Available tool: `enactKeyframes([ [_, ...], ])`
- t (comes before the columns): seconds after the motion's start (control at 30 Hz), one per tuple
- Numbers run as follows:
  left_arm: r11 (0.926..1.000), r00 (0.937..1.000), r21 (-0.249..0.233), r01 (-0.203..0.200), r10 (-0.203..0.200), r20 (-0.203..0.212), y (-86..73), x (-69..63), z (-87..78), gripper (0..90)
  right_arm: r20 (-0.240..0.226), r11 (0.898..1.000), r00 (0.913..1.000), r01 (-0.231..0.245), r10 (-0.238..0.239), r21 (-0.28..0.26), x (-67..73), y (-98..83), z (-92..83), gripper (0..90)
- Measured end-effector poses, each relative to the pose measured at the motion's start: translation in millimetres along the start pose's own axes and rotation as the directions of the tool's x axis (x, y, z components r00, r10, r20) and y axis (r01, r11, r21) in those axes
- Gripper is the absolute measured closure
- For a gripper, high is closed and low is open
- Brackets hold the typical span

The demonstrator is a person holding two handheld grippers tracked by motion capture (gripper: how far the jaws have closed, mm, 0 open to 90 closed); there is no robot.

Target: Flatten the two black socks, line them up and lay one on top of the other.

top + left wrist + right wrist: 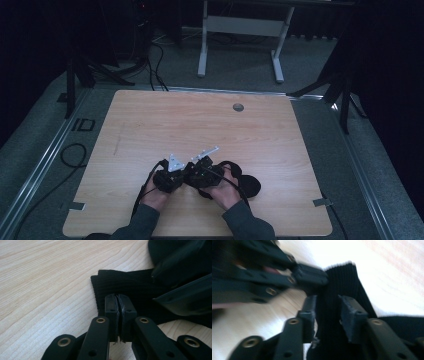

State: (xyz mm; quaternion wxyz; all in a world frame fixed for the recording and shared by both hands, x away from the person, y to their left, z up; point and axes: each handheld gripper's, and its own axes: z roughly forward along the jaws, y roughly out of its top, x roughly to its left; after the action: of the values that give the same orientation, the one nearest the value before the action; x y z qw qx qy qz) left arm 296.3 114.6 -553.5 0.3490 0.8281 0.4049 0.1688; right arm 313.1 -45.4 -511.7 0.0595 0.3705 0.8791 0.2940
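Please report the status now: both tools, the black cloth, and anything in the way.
Left tool shut on black ribbed cloth edge. Right tool open, jaws either side of the cloth. Cloth lies on wooden table. Nothing in the way.

A lab: black curtains [30, 45], tripod stands [80, 75], floor cables [155, 60].

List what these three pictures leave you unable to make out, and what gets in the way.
- Black ribbed cloth: its full shape; high view, hands and grippers cover it.
- Left gripper: whether it pinches cloth; left gripper view, jaws pressed together.
- Left gripper's detail; right gripper view, motion blur.
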Motion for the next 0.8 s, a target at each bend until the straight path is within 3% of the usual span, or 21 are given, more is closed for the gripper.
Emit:
enactKeyframes([
  [0.17,1.0000,1.0000,0.005,0.000,0.000,-0.003,-0.1,-0.7,-0.2,87.6,-0.025,0.997,0.9997,-0.010,0.008,-0.080,-14.7,0.3,-28.0,55.0],
  [0.23,1.0000,1.0000,0.005,-0.002,0.002,-0.004,-0.1,-1.1,-0.1,87.6,-0.021,0.994,0.9991,-0.039,0.037,-0.097,-25.9,-2.3,-37.7,53.9],
  [0.37,1.0000,1.0000,0.005,-0.002,0.002,-0.004,-0.1,-0.9,-0.2,87.5,0.052,0.991,0.9947,-0.083,0.089,-0.109,-51.5,-14.4,-49.6,55.0],
  [0.53,1.0000,1.0000,0.007,-0.002,0.002,-0.002,-0.4,-0.9,-0.5,87.5,0.144,0.986,0.9789,-0.131,0.145,-0.100,-82.6,-34.4,-48.7,57.7],
  [0.67,1.0000,1.0000,0.007,-0.003,0.003,-0.004,-0.4,-1.2,-0.4,87.5,0.183,0.980,0.9634,-0.185,0.196,-0.074,-104.7,-45.4,-39.1,60.2],
  [0.8,1.0000,1.0000,0.007,-0.005,0.005,-0.004,-0.6,-1.1,-0.5,87.4,0.200,0.976,0.9552,-0.211,0.218,-0.056,-115.5,-50.8,-26.5,61.3],
])
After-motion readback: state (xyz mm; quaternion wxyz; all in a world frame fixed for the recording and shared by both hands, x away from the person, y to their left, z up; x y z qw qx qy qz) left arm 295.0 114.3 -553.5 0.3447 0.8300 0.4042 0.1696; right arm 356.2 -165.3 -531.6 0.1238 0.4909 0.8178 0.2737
